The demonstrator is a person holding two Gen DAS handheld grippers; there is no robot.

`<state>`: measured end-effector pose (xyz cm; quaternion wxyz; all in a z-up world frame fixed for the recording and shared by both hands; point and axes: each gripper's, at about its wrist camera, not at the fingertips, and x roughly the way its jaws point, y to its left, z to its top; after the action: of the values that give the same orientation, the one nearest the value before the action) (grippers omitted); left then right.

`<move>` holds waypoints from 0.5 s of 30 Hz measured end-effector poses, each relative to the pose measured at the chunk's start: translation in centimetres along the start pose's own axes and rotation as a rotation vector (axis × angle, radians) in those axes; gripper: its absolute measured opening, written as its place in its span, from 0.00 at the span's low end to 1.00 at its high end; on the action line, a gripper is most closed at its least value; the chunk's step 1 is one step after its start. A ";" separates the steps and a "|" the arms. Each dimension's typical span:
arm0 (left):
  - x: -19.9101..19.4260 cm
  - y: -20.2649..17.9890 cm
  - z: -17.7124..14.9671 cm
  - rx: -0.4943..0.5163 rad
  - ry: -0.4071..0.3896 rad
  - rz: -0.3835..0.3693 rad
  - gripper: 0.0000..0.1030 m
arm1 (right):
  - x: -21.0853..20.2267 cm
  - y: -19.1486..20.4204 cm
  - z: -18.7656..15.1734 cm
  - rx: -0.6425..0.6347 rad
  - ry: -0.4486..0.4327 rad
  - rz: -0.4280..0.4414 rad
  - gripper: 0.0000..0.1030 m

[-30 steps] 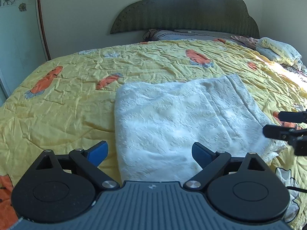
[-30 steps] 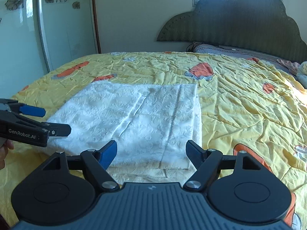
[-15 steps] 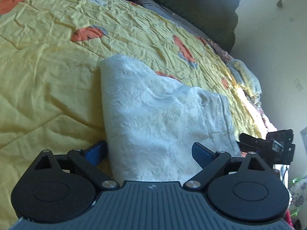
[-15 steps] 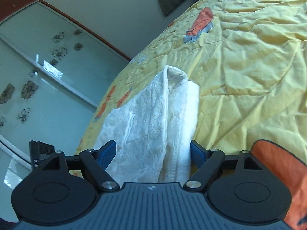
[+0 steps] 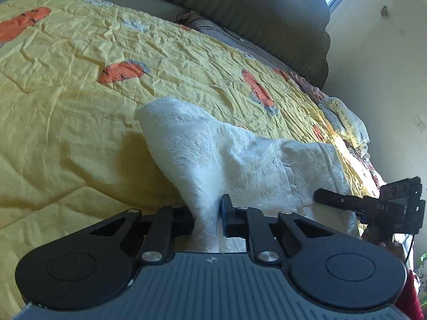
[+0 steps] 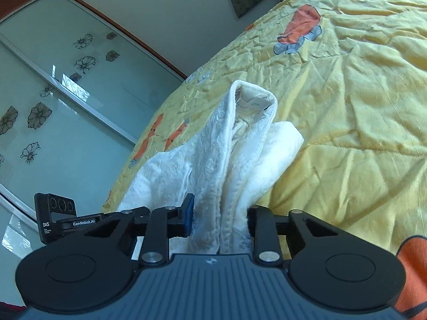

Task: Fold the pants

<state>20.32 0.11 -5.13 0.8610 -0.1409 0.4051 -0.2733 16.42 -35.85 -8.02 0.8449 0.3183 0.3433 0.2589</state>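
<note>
White textured pants (image 5: pixel 240 157) lie half folded on a yellow quilt. My left gripper (image 5: pixel 206 214) is shut on the near left corner of the pants and lifts it off the quilt. My right gripper (image 6: pixel 218 220) is shut on the near right corner, at the waistband side; the waistband label (image 6: pixel 248 105) shows in the raised fold. The pants (image 6: pixel 213 165) bunch between both grippers. The right gripper shows at the right of the left wrist view (image 5: pixel 373 205). The left gripper shows at the left of the right wrist view (image 6: pixel 69 221).
The yellow quilt (image 5: pixel 80 106) with orange carrot prints covers the bed. A dark headboard (image 5: pixel 253 8) and pillows stand at the far end. Folded bedding (image 5: pixel 344 122) lies at the right edge. A glass wardrobe door (image 6: pixel 53 93) with flower decals stands left of the bed.
Both grippers have closed on the near edge of the pants and raised it; the flat cloth is now bunched and lifted at both corners.
</note>
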 end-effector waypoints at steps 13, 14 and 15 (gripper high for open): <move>-2.2 3.6 8.0 0.055 -0.140 0.205 0.11 | 8.5 6.1 6.7 -0.179 -0.047 0.035 0.25; -1.1 4.4 8.2 0.035 -0.107 0.217 0.11 | 9.8 5.4 6.8 -0.174 -0.023 0.003 0.26; -0.1 5.3 8.2 0.014 -0.080 0.235 0.14 | 10.8 4.8 6.9 -0.165 0.001 -0.029 0.28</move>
<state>28.50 4.57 -2.37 0.9036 -0.0974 0.3821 -0.1675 27.30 -28.03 -5.20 0.8718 0.2424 0.3256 0.2741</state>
